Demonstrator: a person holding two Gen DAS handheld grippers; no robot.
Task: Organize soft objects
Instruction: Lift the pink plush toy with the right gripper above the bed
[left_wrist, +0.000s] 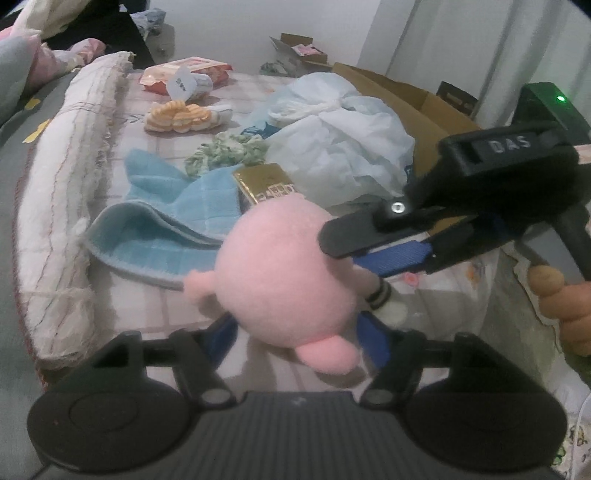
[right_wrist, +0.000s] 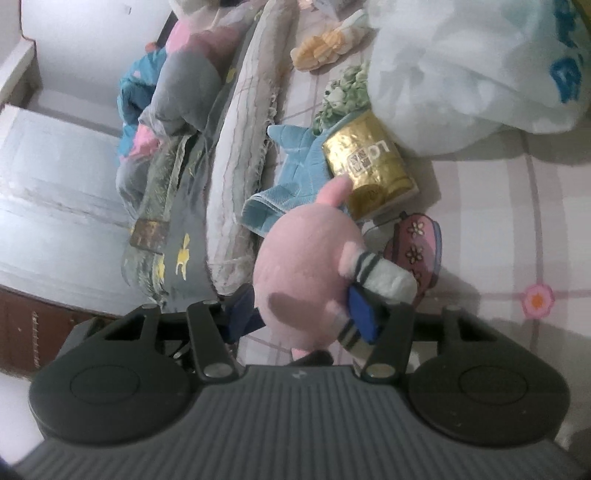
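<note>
Both tongs grasp the pink plush toy (left_wrist: 284, 273) above the bed's (left_wrist: 155, 166) near edge, left tongs (left_wrist: 295, 334) and right tongs (right_wrist: 314, 314) alike clenched on it, while blue towel (left_wrist: 177, 218), green scrunchie (left_wrist: 225, 151) and orange one (left_wrist: 177, 118) lie unsorted beyond.

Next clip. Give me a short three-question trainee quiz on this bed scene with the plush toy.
1. True or false: the pink plush toy lies inside the cardboard box.
2. What sits between the left gripper's jaws? A gold packet; B pink plush toy; C white bag.
3. What colour is the towel behind the toy?
Key: 1 false; 2 B; 3 blue.
</note>
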